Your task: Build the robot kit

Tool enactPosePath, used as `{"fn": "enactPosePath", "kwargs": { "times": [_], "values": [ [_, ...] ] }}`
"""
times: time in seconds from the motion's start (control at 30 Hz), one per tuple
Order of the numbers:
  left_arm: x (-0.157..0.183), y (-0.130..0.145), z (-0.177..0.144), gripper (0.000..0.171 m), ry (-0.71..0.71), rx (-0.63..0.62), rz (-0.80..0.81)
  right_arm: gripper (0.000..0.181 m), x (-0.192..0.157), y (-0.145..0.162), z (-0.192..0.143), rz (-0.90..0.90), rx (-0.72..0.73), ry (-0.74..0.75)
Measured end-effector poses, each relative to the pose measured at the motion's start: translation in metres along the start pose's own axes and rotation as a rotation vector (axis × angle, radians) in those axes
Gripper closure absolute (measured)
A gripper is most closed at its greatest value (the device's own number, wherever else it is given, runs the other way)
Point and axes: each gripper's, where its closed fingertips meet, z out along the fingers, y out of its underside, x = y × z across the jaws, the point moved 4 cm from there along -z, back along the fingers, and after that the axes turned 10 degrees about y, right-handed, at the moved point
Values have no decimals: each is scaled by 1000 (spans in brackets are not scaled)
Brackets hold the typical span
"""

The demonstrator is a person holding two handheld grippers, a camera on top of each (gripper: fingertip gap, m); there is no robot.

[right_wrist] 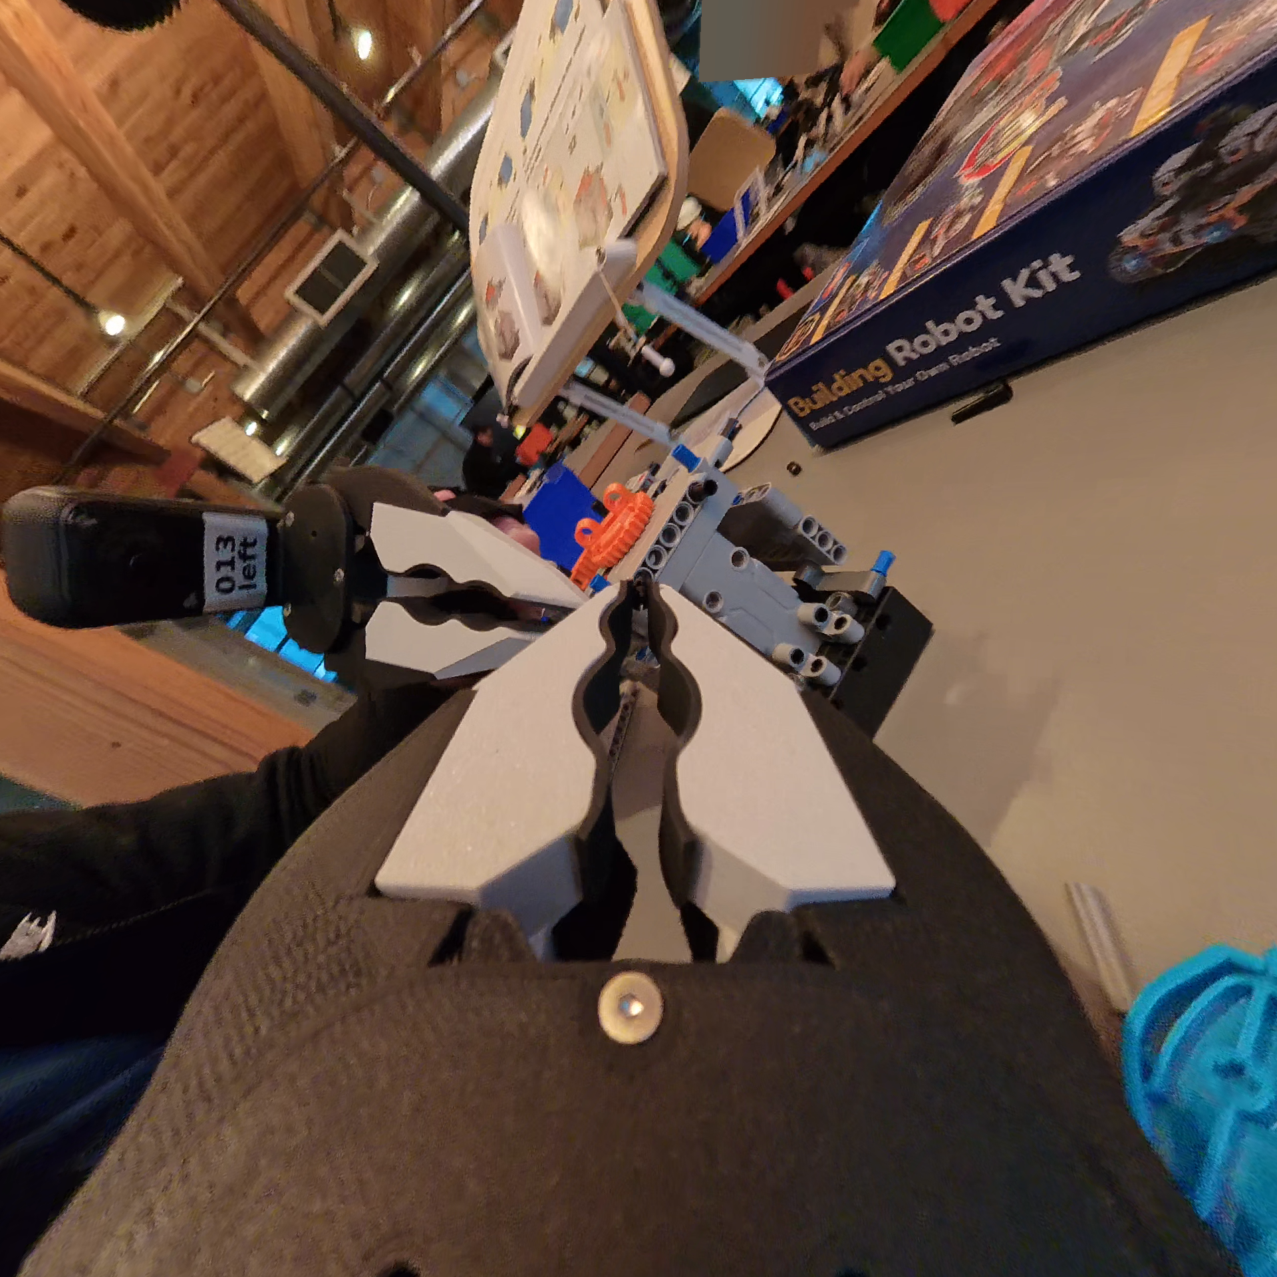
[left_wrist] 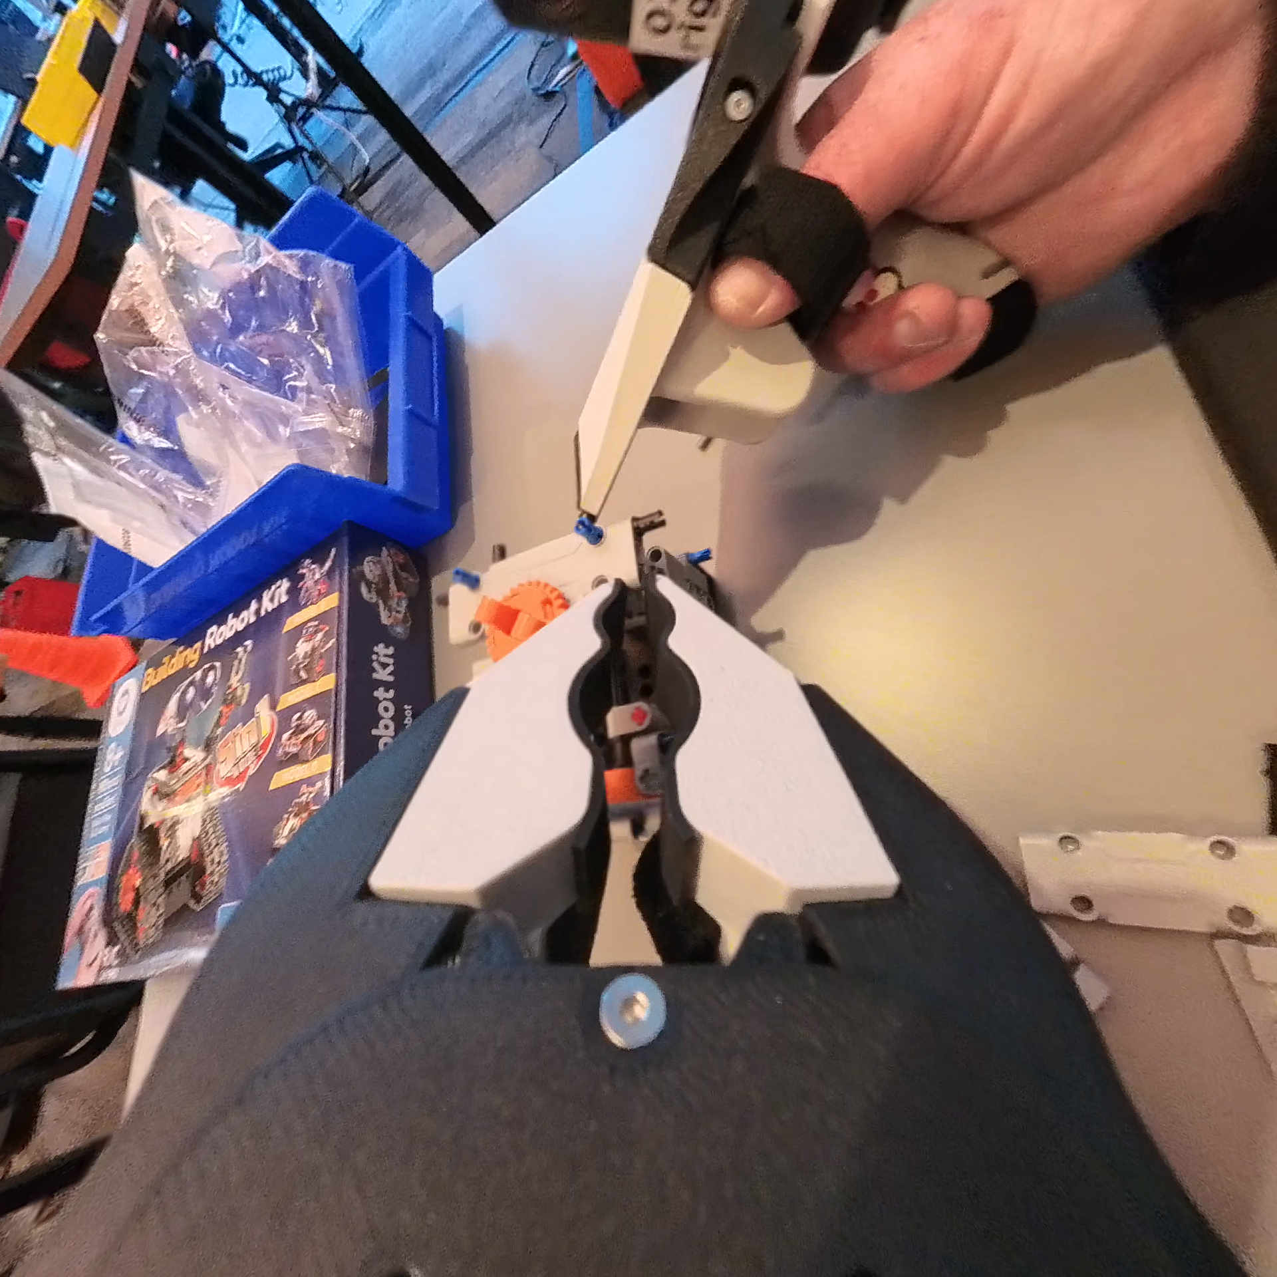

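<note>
Gripping first, nearest the lens: the left gripper [left_wrist: 636, 601] has its white fingers nearly pressed together on the building-brick model [left_wrist: 553, 573], with black and grey beams and an orange part showing in the narrow gap between them. The model sits straight ahead of those fingers, at 12 o'clock, resting on the white table [left_wrist: 1002, 656].

Right gripper [left_wrist: 587, 508] comes down from 1 o'clock in the left wrist view, a bare hand [left_wrist: 967, 207] squeezing its handle. Its fingertips are pinched onto a small blue pin [left_wrist: 587, 528] at the model's top edge. In its own view the right gripper [right_wrist: 639, 594] shows fingers almost together, tips touching the grey beam side of the model [right_wrist: 732, 573]; the pin itself is hidden there.

Model's long axis runs roughly 9 to 3 o'clock in the left wrist view, orange gear [left_wrist: 525, 608] at the 10 o'clock side. Both grippers meet on it, the left from the side, the right from above; the left has the deeper hold.

Farther out: kit box [left_wrist: 228, 746] at 9 o'clock, blue bin [left_wrist: 387, 414] with clear plastic bags [left_wrist: 207, 332] at 10 o'clock. From the right wrist view, an instruction booklet on a stand [right_wrist: 573, 186] at 12 o'clock, a blue plastic piece [right_wrist: 1202, 1092] at 4 o'clock.
</note>
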Motion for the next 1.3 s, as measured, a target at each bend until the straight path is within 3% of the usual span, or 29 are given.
{"fn": "enactPosePath", "kwargs": {
  "times": [0.17, 0.33, 0.37, 0.53, 0.63, 0.83, 1.3],
  "values": [
    [0, 3, -2, 171, 65, 60, -34, 180, 2, -4, 4, -34, -128, -87],
    [0, 6, -9, 168, 72, 63, -32, 180, -2, -2, 7, -77, -166, -106],
    [-1, 6, -11, 157, 53, 58, -30, 180, -3, -1, 7, -83, -170, -109],
    [0, 7, -14, 140, 1, 4, -6, 180, -8, 3, 9, -109, -194, -122],
    [-6, 8, -14, 118, -33, -32, -38, 180, -12, 7, 11, -131, -209, -129],
    [-8, 16, -11, 118, -40, -66, -65, 180, -17, 10, 16, -157, -212, -130],
    [-7, 20, -15, 122, -24, 17, -90, 180, -20, 10, 26, -209, -289, -172]
  ]
}}
